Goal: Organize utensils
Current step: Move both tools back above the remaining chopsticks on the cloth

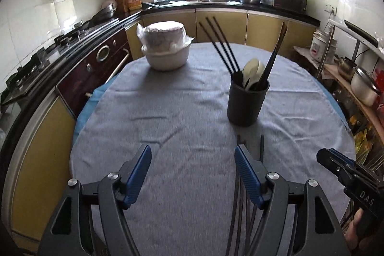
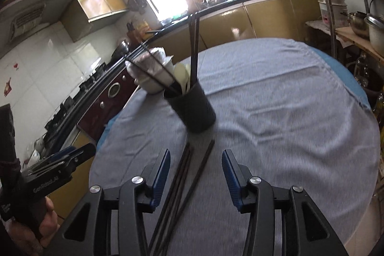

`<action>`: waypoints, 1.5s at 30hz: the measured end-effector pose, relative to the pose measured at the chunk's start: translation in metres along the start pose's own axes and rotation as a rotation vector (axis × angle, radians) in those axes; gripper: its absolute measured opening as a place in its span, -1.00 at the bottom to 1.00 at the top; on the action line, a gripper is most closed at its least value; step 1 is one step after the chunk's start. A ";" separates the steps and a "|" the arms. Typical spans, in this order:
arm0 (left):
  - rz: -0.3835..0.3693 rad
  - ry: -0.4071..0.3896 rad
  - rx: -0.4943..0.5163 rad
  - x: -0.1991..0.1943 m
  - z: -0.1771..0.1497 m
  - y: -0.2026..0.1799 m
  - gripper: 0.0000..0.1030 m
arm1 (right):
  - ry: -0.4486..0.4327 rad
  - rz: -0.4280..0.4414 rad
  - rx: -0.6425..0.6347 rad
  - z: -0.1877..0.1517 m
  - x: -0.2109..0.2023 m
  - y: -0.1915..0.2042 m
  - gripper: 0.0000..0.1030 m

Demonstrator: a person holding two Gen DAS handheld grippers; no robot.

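Note:
A black utensil cup (image 1: 247, 102) stands on the grey tablecloth (image 1: 168, 112) and holds several dark chopsticks and two white spoons (image 1: 252, 71). It also shows in the right wrist view (image 2: 194, 109). Loose dark chopsticks (image 2: 184, 184) lie flat on the cloth in front of the cup, between and below the fingers of my right gripper (image 2: 195, 172), which is open and empty. My left gripper (image 1: 193, 172) is open and empty over bare cloth; the loose chopsticks (image 1: 240, 208) lie under its right finger. The right gripper's tip shows at the right of the left wrist view (image 1: 336, 164).
A white bowl stack wrapped in plastic (image 1: 165, 49) stands at the table's far left. A stove and oven (image 1: 96, 59) run along the left counter. A shelf with pots (image 1: 360, 83) stands to the right of the table.

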State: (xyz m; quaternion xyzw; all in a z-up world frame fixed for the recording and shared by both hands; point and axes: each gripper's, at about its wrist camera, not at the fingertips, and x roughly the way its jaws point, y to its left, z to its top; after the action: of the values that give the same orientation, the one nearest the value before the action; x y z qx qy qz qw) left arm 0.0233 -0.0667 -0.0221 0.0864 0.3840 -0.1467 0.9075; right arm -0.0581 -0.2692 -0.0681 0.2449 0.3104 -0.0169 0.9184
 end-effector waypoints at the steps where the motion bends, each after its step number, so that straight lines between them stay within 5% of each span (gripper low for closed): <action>1: 0.006 0.005 -0.002 0.001 -0.003 0.000 0.41 | 0.003 0.001 -0.001 -0.004 -0.001 0.000 -0.08; 45: 0.035 0.042 -0.027 0.014 -0.021 0.009 0.41 | 0.059 0.009 -0.035 -0.026 0.008 0.012 -0.08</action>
State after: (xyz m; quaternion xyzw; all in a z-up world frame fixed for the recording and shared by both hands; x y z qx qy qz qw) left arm 0.0213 -0.0549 -0.0460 0.0841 0.4033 -0.1239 0.9027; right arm -0.0644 -0.2451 -0.0854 0.2304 0.3365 -0.0002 0.9131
